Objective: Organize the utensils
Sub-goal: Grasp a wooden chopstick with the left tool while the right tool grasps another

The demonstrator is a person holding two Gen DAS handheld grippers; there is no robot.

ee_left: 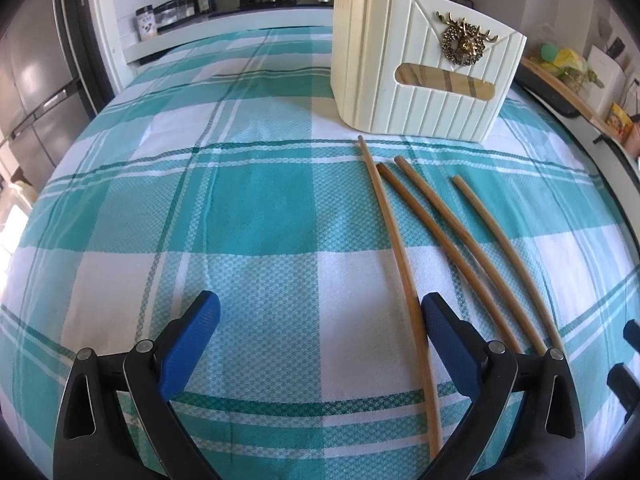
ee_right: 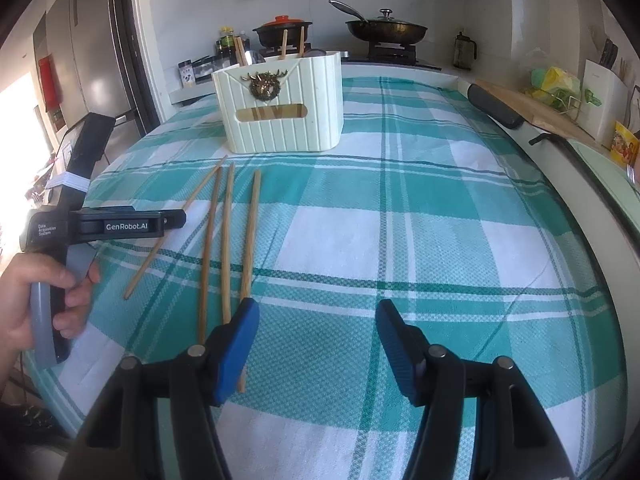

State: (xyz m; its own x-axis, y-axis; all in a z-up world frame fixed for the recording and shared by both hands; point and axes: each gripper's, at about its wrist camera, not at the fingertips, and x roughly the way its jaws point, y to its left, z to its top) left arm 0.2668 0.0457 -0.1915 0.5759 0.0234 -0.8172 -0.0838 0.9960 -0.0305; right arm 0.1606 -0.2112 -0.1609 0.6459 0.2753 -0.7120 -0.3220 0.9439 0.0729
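Presently four chopsticks lie loose on the checked cloth, near side of one cream holder, likely awaiting transfer (several already stand inside). Left gripper and right gripper hover low over the cloth, jaws apart, holding nothing.

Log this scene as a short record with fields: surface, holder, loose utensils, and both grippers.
surface: teal and white checked tablecloth
holder: cream ribbed plastic utensil box with a gold deer emblem, upright at the far side, chopsticks already standing inside
loose utensils: four wooden chopsticks lying flat in front of the box, ends toward it
left gripper: open, blue fingers spread, holding nothing, leftmost chopstick beside its right finger
right gripper: open, holding nothing, to the right of the chopsticks
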